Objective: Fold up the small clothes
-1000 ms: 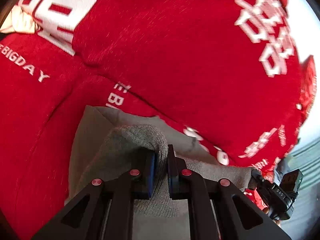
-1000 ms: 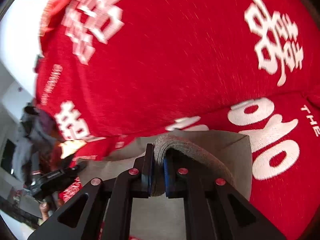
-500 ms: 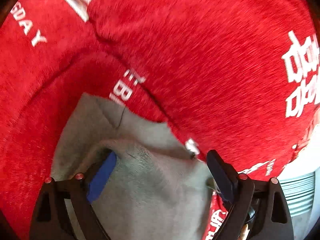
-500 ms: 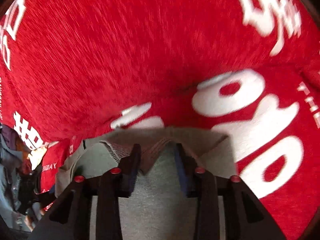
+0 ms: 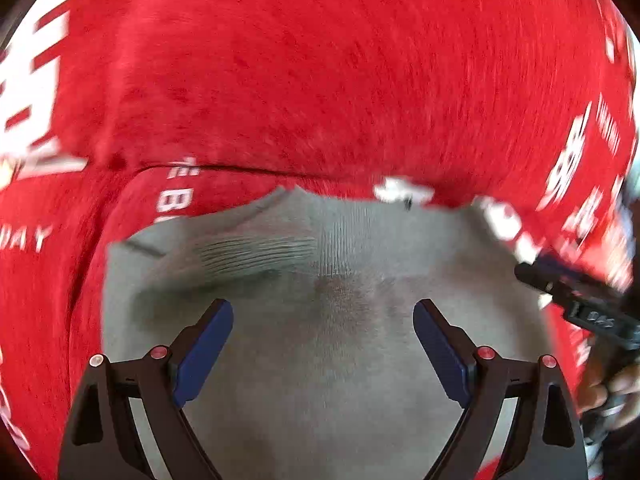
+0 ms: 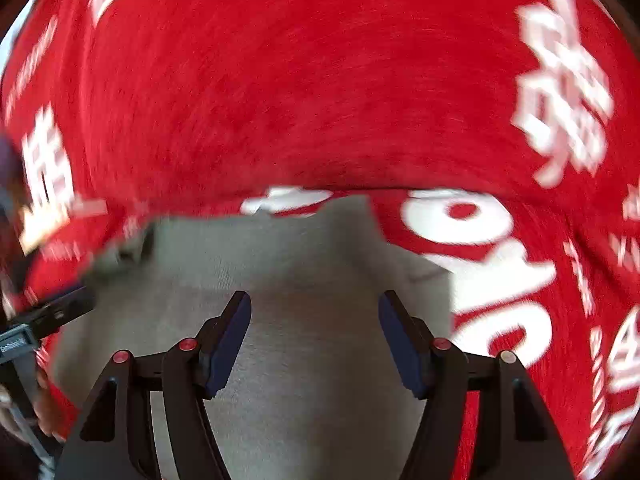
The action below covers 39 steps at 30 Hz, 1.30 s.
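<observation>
A small grey knit garment (image 5: pixel 328 344) lies flat on a red cloth with white lettering (image 5: pixel 320 80). Its ribbed edge (image 5: pixel 264 252) shows at the far side in the left wrist view. My left gripper (image 5: pixel 323 312) is open just above the garment, holding nothing. The garment also shows in the right wrist view (image 6: pixel 312 360), where my right gripper (image 6: pixel 315 304) is open above it and empty. The right gripper's body shows at the right edge of the left wrist view (image 5: pixel 580 300). The left gripper's body shows at the left edge of the right wrist view (image 6: pixel 44 320).
The red cloth (image 6: pixel 320 80) covers the whole surface around the garment, with a raised fold or cushion edge (image 5: pixel 280 172) running just beyond it. Both views are motion-blurred.
Both grippers were shut on folds of the grey garment one second ago. They have opened and let it go, and it now lies flat beneath them.
</observation>
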{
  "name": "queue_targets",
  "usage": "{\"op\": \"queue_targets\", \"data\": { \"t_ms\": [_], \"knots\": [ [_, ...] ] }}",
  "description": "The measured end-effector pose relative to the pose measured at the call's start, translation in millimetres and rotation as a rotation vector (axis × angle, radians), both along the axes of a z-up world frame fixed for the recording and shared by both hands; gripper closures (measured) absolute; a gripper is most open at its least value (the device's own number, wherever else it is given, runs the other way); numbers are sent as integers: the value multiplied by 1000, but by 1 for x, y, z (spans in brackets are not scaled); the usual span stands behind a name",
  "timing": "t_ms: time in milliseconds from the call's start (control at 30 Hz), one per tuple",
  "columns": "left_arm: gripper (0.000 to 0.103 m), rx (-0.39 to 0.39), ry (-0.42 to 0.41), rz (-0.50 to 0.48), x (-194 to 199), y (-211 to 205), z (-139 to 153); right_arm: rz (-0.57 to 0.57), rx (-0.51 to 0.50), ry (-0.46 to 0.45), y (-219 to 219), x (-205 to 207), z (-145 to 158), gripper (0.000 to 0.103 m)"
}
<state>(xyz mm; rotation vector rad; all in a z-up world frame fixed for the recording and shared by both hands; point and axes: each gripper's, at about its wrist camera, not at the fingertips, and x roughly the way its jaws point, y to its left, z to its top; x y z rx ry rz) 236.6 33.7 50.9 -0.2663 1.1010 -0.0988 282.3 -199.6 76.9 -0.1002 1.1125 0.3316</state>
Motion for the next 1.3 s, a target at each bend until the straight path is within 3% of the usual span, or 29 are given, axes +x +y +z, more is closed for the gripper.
{"op": "queue_targets", "data": {
  "t_ms": [67,167,267,367,433,533,600,733,800,867,967,1100,1300],
  "knots": [
    [11,9,54,-5,15,1,-17,48,-55,11,17,5,-10,33],
    [11,-54,57,109,25,41,-28,83,-95,33,30,17,-28,33],
    [11,-225,45,240,28,92,-35,40,-107,66,18,35,-44,33],
    [11,-372,37,319,25,129,-40,-61,-43,118,-14,54,-60,33],
    [11,-436,27,392,17,149,-38,-117,35,107,-34,56,-55,33],
    [11,-527,-16,460,-3,168,-25,-205,41,81,-53,48,-37,33],
    [11,-449,-53,441,-26,156,-10,-202,81,30,-50,30,-17,33],
    [11,-67,-14,215,-52,73,3,-11,57,-11,-2,-18,-1,32],
    [11,52,-8,106,-66,38,0,87,-9,-22,28,-43,-5,31],
    [11,87,8,73,-75,21,-8,131,-64,-22,45,-59,-16,31],
    [11,170,34,122,-85,22,-23,138,-119,3,44,-77,-28,31],
    [11,182,-6,118,-109,34,-19,68,-107,-24,-2,-94,-27,30],
    [11,255,33,131,-133,32,-12,-97,-82,28,-66,-108,-15,28]
  ]
}}
